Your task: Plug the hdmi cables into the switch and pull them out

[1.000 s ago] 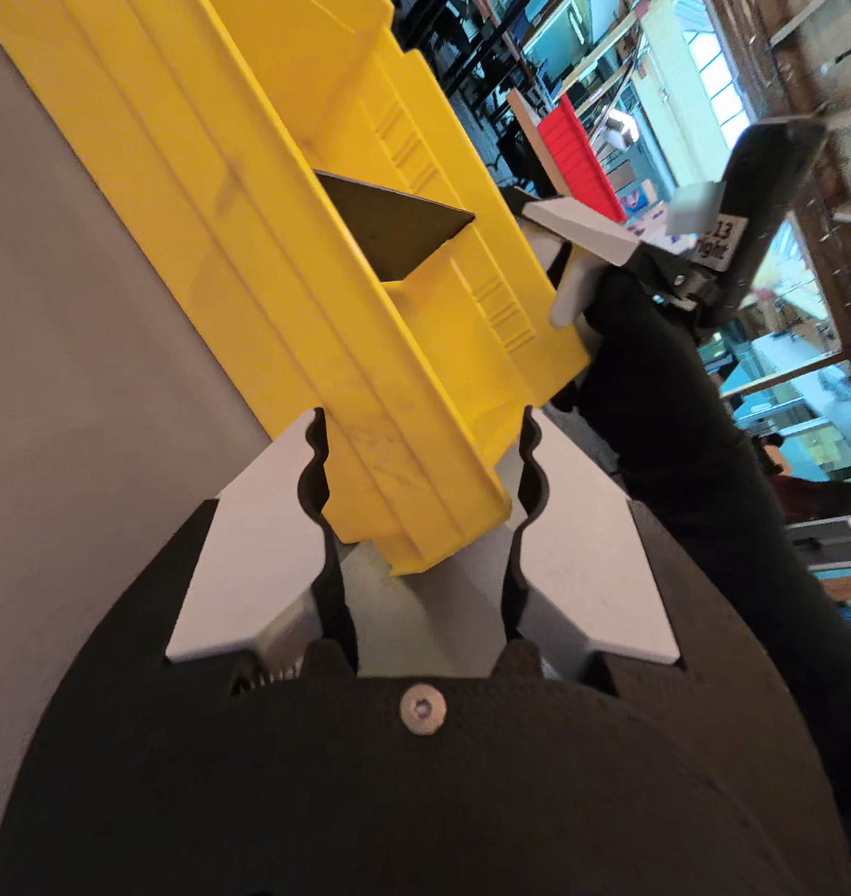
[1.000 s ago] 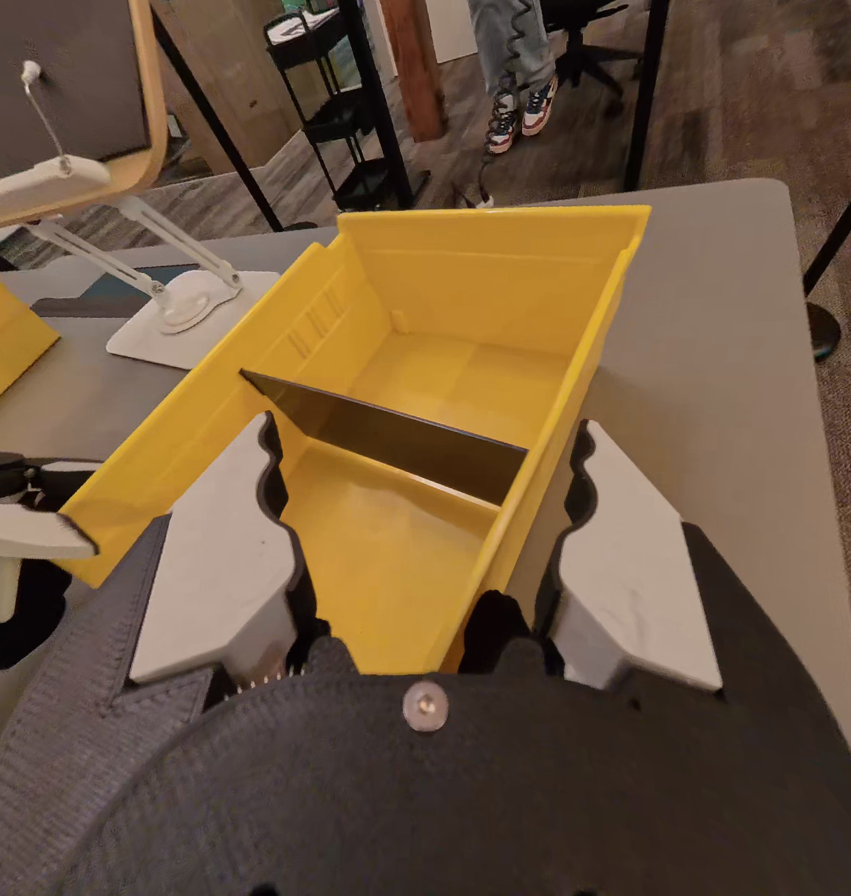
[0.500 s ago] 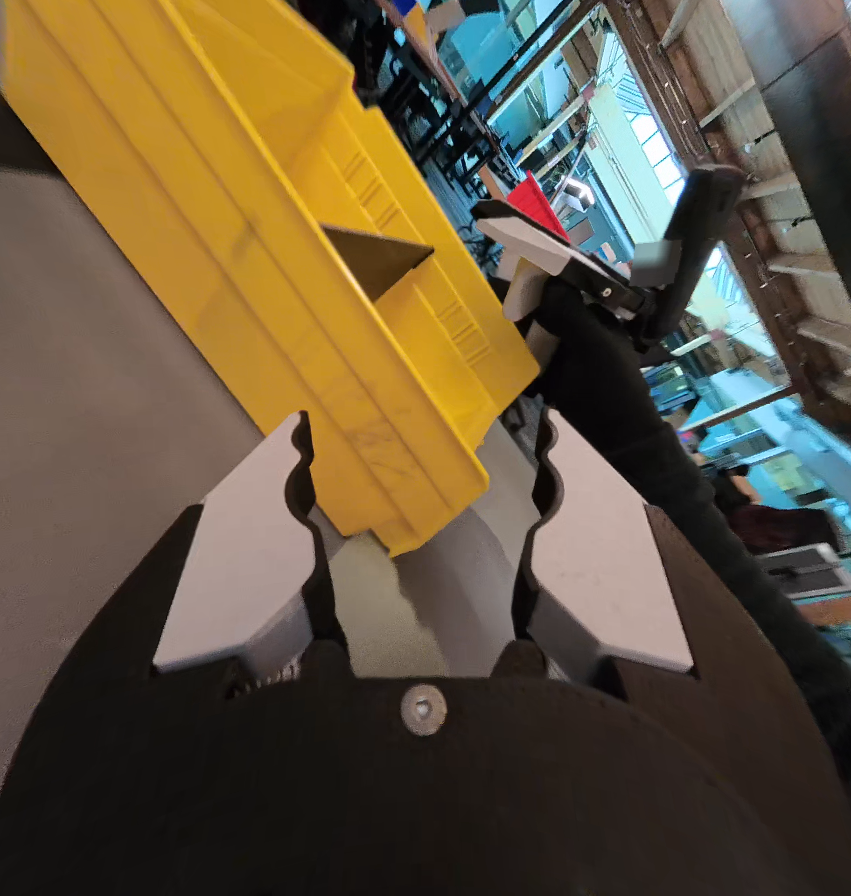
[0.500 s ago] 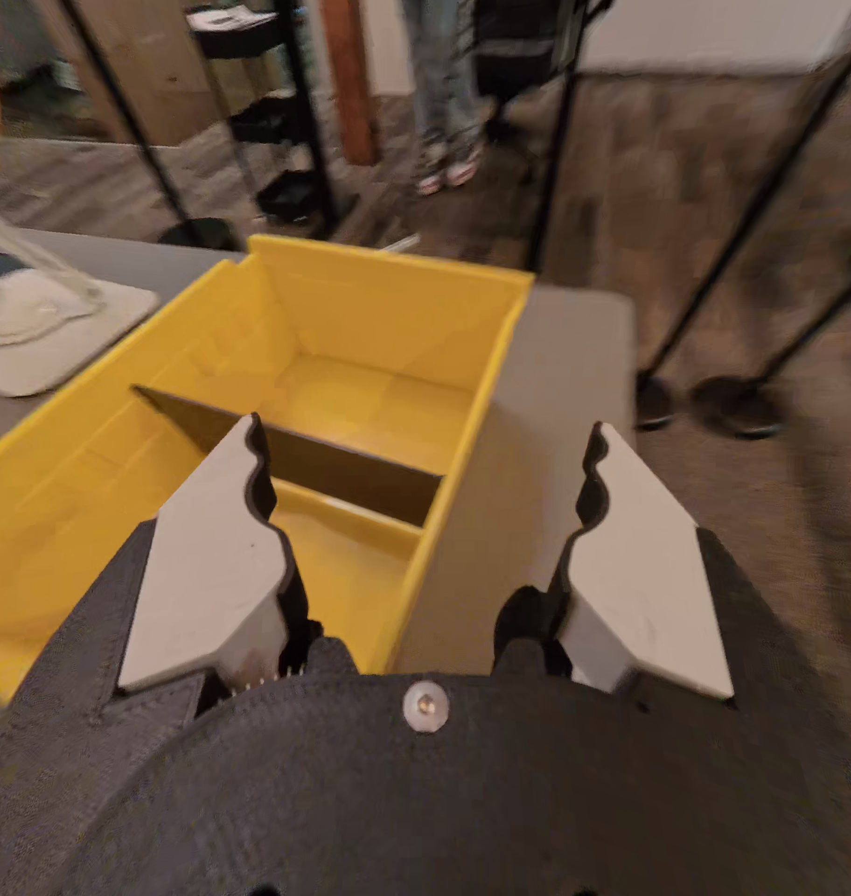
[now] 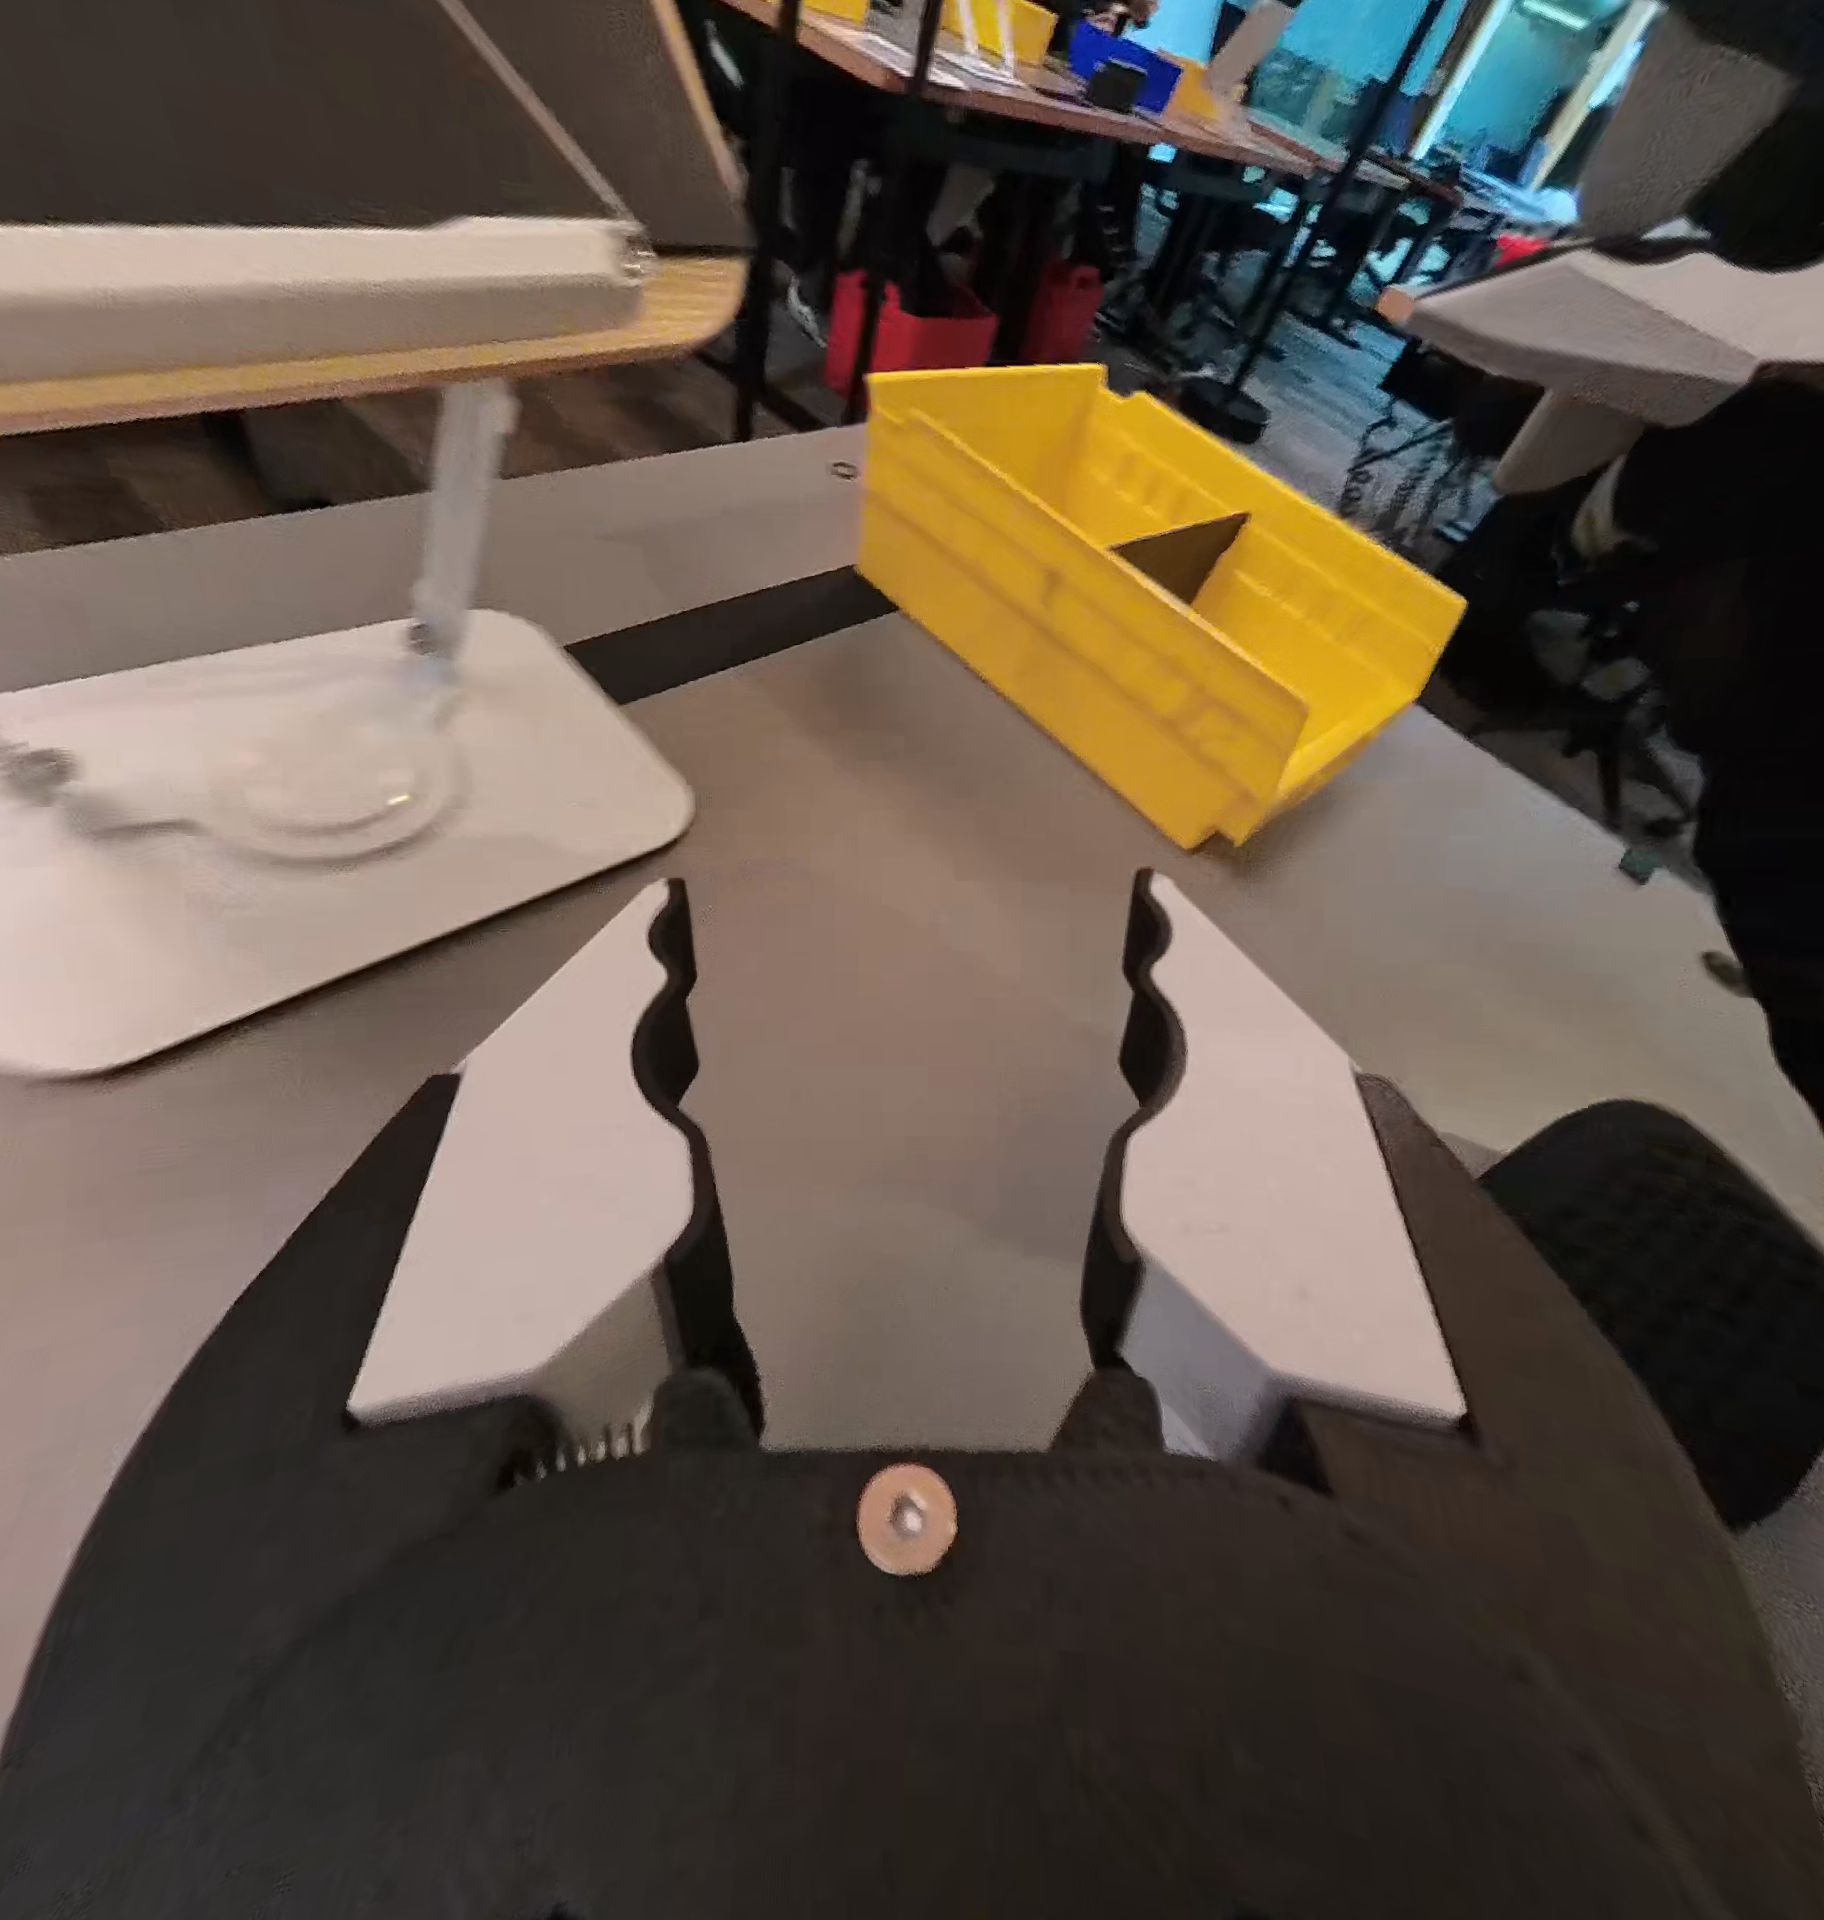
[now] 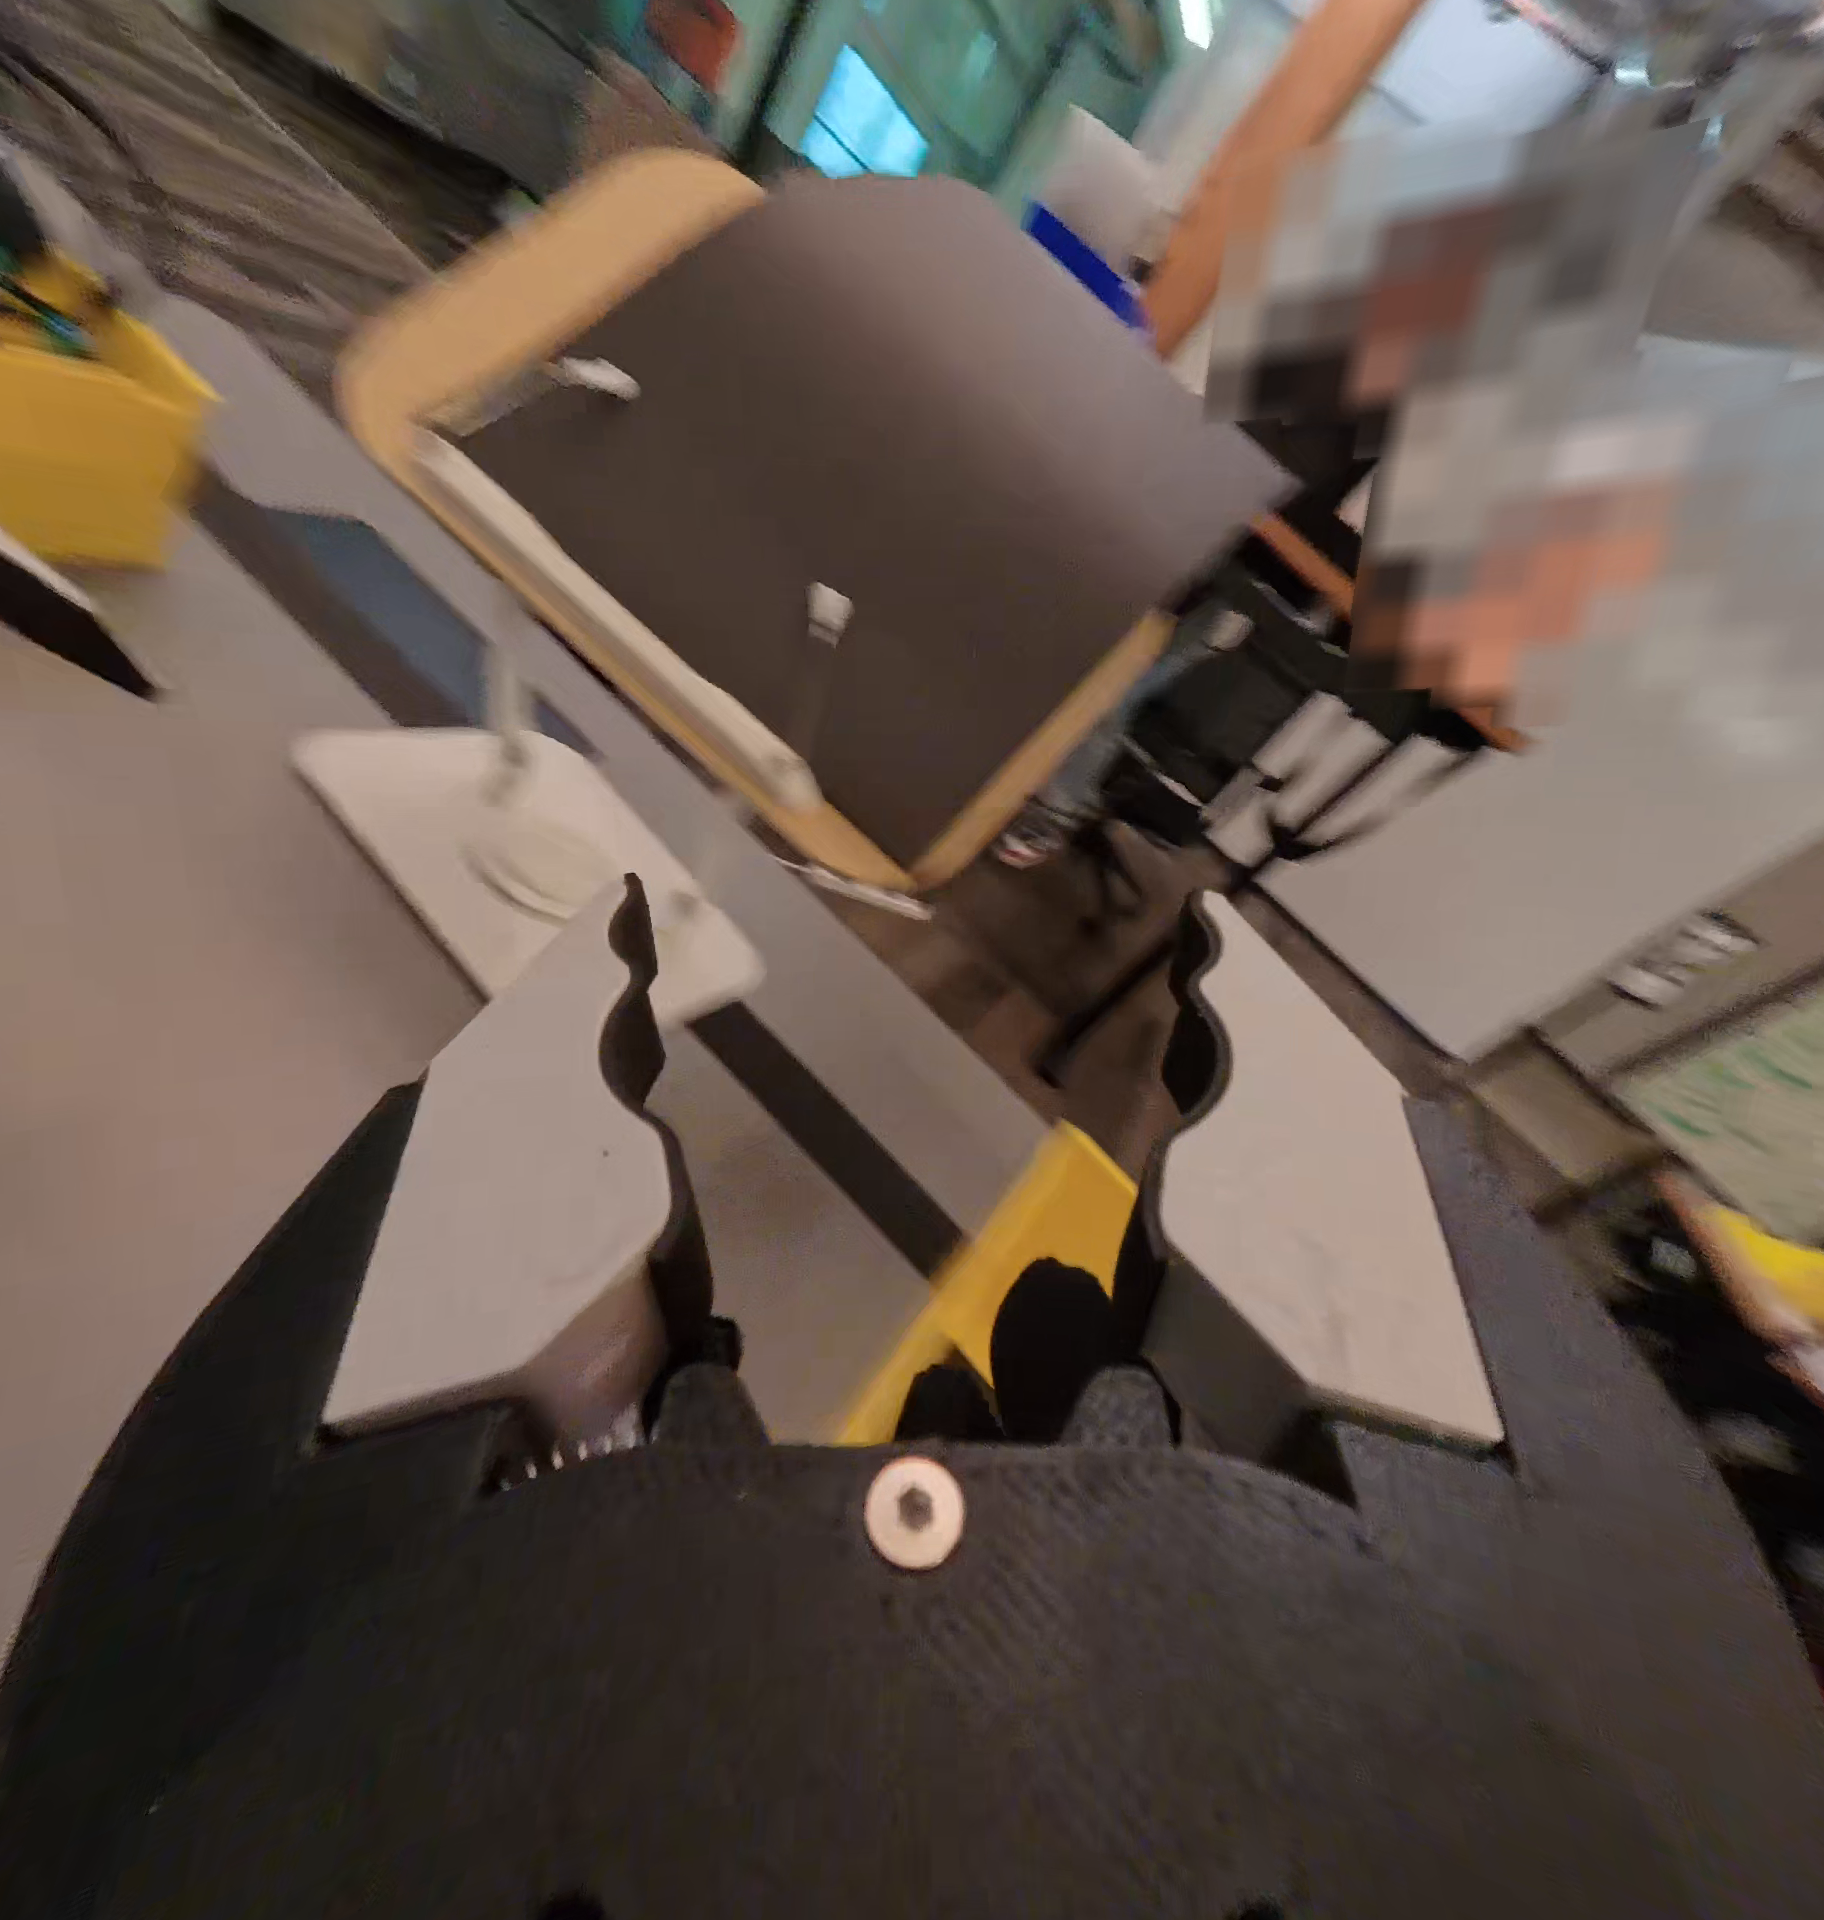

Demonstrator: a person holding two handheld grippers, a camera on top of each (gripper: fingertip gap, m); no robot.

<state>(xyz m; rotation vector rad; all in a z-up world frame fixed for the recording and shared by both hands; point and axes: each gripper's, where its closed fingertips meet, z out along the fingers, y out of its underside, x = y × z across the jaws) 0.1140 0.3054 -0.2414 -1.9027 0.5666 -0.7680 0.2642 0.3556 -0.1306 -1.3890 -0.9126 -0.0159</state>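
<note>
No HDMI cable or switch shows in either view. My left gripper (image 5: 908, 894) is open and empty above the grey table (image 5: 887, 1039). A yellow bin (image 5: 1147, 613) with a dark divider stands on the table ahead and to the right of it. My right gripper (image 6: 913, 914) is open and empty, raised and tilted; a corner of the yellow bin (image 6: 1033, 1216) shows low between its fingers. The right wrist view is blurred by motion.
A white stand base (image 5: 295, 821) with a slanted arm carries a dark board with a wooden rim (image 6: 835, 499) at the left. Another yellow bin (image 6: 66, 447) sits far left. A person in black (image 5: 1781, 727) stands at the table's right edge.
Both grippers have pulled back from the yellow bin and swung. The left now sees the bin from farther off and level; the right has tipped up toward the board and stand.
</note>
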